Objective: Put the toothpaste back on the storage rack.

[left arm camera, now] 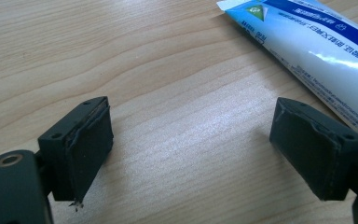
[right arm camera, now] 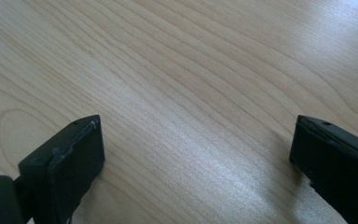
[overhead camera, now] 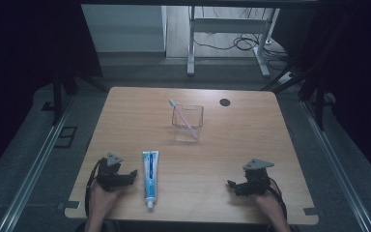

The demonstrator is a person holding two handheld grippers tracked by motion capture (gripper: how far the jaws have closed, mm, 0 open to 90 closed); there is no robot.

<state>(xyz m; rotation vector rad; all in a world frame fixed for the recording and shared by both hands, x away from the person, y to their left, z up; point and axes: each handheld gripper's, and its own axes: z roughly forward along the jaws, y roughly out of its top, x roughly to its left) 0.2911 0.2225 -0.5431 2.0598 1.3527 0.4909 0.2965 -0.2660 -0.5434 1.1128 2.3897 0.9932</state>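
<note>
White-and-blue toothpaste tube [overhead camera: 150, 178] lies flat on the near left of the wooden counter [overhead camera: 232, 145], its cap toward the near edge and its crimped end pointing far. Soft, light and glossy, it would likely dent and slide if pinched hard; the firmer shoulder beside the cap looks the safest hold. Just left of it rests the left gripper [overhead camera: 125, 177], jaws spread, the tube beside its right jaw in the left gripper view. Well apart on the near right, the right gripper [overhead camera: 236, 186] rests with jaws spread over bare wood. Farther off at centre, a clear cup [overhead camera: 187, 124] holds a pink toothbrush [overhead camera: 182, 116].
</note>
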